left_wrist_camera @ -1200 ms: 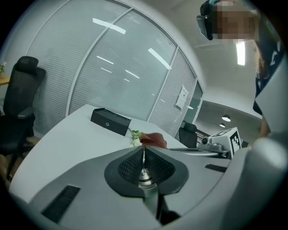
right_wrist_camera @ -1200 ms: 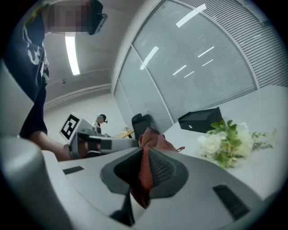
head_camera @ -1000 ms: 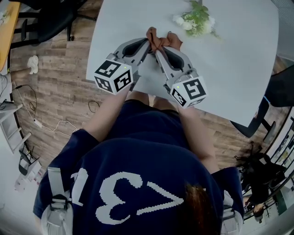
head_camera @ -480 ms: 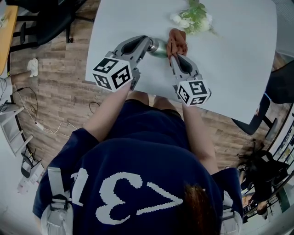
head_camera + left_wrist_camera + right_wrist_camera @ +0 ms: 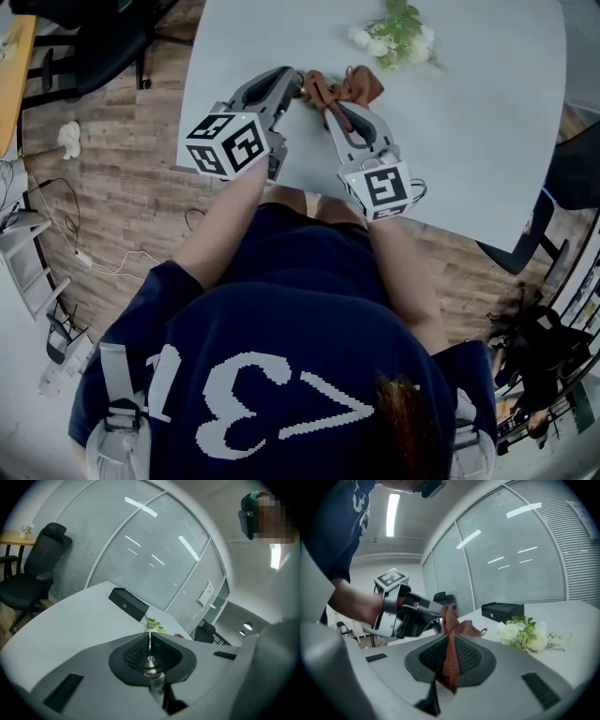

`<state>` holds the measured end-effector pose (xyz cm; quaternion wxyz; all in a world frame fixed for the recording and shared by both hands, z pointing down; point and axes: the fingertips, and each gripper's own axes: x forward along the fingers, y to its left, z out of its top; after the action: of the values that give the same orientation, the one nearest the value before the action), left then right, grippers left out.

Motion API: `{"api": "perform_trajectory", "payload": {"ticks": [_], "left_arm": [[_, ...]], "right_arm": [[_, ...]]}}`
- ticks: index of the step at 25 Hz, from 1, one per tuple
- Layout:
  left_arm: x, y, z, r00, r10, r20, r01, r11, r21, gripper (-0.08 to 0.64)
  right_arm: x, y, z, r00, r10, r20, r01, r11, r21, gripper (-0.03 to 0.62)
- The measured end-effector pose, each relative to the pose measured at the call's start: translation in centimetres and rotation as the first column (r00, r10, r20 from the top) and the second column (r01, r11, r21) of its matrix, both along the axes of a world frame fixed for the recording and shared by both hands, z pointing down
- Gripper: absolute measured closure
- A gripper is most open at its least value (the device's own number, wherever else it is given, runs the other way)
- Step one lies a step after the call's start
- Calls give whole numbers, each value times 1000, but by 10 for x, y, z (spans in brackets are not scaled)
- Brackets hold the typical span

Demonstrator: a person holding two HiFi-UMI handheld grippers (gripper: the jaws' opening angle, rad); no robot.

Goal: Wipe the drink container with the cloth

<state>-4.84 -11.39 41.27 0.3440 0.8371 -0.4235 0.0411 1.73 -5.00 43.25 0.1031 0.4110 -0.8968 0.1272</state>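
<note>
In the head view my left gripper and right gripper meet tip to tip over the white table. The right one is shut on a rust-brown cloth, which bunches over the left gripper's tips. In the right gripper view the cloth runs up between the jaws and drapes against the left gripper. The drink container shows in the left gripper view as a slim metallic piece pinched between the shut jaws. The cloth hides the container in the head view.
A bunch of white flowers with green leaves lies on the table just beyond the cloth. A black box sits further back on the table. Office chairs stand on the wood floor at the left. The table's near edge is by the person's body.
Half a second ago the cloth was off to the right and the green container showed bare. The right gripper has swung the cloth back left over it, against the left gripper's tips.
</note>
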Motion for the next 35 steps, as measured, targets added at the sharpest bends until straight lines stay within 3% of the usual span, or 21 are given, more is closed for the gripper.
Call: {"api": "perform_trajectory", "payload": {"ticks": [7, 10, 15, 20, 22, 25, 28, 31, 35], "left_arm": [[0, -3, 1, 1000, -1, -23, 0, 1000, -25, 535], [5, -2, -1, 999, 12, -32, -12, 1000, -23, 535], [14, -1, -6, 998, 30, -54, -31, 999, -33, 535], [18, -4, -8, 998, 30, -61, -33, 998, -45, 535], [20, -4, -8, 997, 40, -69, -43, 998, -47, 535], [22, -6, -8, 997, 50, -66, -53, 998, -37, 535], [29, -7, -8, 996, 67, -58, -69, 997, -29, 535], [30, -8, -9, 996, 73, -51, -74, 997, -21, 535], [34, -9, -11, 995, 88, -45, -89, 996, -19, 535]], "right_arm": [[43, 23, 73, 988, 68, -139, -88, 986, -143, 541], [28, 18, 48, 994, 54, -98, -63, 994, -94, 541], [-8, -1, -16, 1000, 9, -5, -8, 998, 59, 541], [-13, -1, -16, 999, -5, -54, 12, 993, 120, 541], [2, 6, 3, 995, 12, -103, -2, 995, 103, 541], [21, 18, 49, 977, 11, -211, -11, 1000, 1, 541], [33, 24, 78, 968, 16, -249, -35, 997, -72, 541], [22, 17, 57, 980, 25, -198, -36, 998, -48, 541], [-6, 2, -6, 999, 22, -40, -19, 998, 61, 541]]}}
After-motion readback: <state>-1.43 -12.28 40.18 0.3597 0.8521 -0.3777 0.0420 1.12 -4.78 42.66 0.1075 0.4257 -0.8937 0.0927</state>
